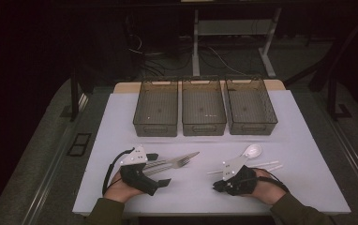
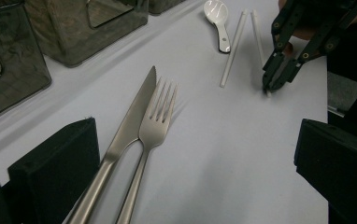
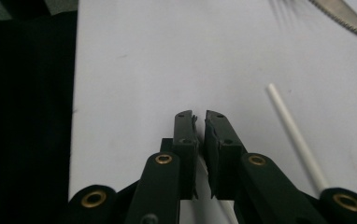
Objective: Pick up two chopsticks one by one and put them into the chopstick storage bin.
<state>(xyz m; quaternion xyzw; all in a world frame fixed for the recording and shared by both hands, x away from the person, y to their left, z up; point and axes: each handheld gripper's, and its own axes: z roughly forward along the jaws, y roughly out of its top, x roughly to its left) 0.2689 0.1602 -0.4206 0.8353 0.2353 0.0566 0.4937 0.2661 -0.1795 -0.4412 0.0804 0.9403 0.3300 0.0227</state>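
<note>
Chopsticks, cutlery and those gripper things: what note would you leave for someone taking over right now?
Left gripper: open, jaws either side of the knife and fork handles, holding nothing.
Right gripper: shut on the end of one chopstick, not yet lifted.
Second chopstick and spoon lie beside it.
Three bins hold nothing; every piece probably remains to be sorted.

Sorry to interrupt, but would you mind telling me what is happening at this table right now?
A person works at a white table with a gripper in each hand. The right gripper has its jaws nearly closed around one white chopstick near its end, while the second chopstick and a white spoon lie beside it. The left gripper rests open around the handles of a knife and fork. Three empty bins wait at the back.
</note>
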